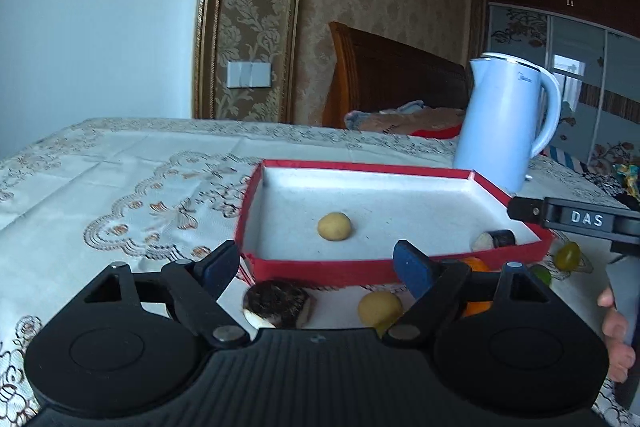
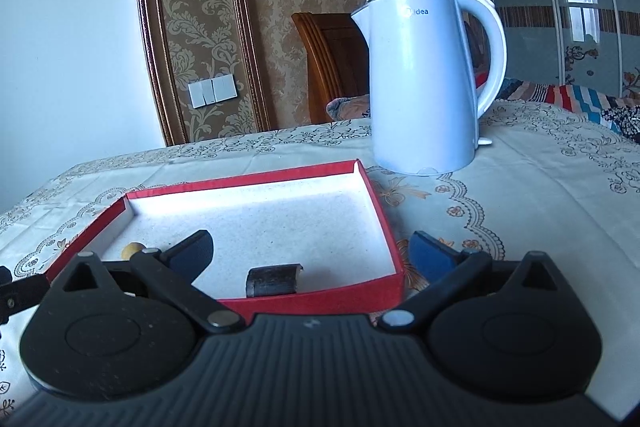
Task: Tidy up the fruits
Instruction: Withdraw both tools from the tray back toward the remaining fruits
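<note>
A shallow red box (image 1: 360,269) with a white floor lies on the tablecloth. Inside are a small yellow round fruit (image 1: 335,225) and a dark-and-white cut piece (image 1: 494,239). In front of the box lie another dark cut piece (image 1: 278,304), a yellow fruit (image 1: 379,308), an orange fruit (image 1: 476,265) and green fruits (image 1: 567,254). My left gripper (image 1: 318,267) is open and empty above these loose fruits. My right gripper (image 2: 312,255) is open and empty over the box's near right corner (image 2: 394,287); the dark piece (image 2: 273,281) lies between its fingers.
A pale blue electric kettle (image 2: 420,83) stands behind the box on the right. The right gripper body (image 1: 580,219) and a hand (image 1: 618,331) show at the right of the left wrist view. A wooden chair (image 1: 384,79) stands behind the table.
</note>
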A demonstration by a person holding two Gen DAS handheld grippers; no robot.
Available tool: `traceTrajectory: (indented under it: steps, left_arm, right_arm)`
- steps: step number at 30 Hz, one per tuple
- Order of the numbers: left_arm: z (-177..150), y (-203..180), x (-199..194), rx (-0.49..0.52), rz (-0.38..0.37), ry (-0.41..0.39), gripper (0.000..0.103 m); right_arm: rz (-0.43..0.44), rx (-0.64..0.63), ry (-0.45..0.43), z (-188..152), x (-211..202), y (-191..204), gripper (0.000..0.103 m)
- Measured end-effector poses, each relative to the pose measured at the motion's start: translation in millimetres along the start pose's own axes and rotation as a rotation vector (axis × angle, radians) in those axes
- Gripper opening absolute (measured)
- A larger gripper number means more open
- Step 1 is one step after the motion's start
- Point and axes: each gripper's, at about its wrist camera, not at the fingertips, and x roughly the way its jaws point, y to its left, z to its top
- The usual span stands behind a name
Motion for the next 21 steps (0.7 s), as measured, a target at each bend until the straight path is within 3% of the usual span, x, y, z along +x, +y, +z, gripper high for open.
traceTrajectory:
  steps: [8,13,21]
  left_arm:
    - [-11.1,-13.0,-2.2,0.047,-0.084,0.069,0.084]
    - [-17.2,-29.5,-4.4,0.142,-0.066,0.062,0.084]
    - [-17.4,-23.9,14.7,0.101,-0.024,0.185,0.085]
  right_arm:
    - [0.008,0.028,-0.006,-4.0,-13.0,-6.6,0.103]
    - [0.009,0.037,-0.006,-7.7,-19.7,-9.5,0.103]
    - [0.007,0.034,-0.005,-8.3,-21.0,-9.4,0.103]
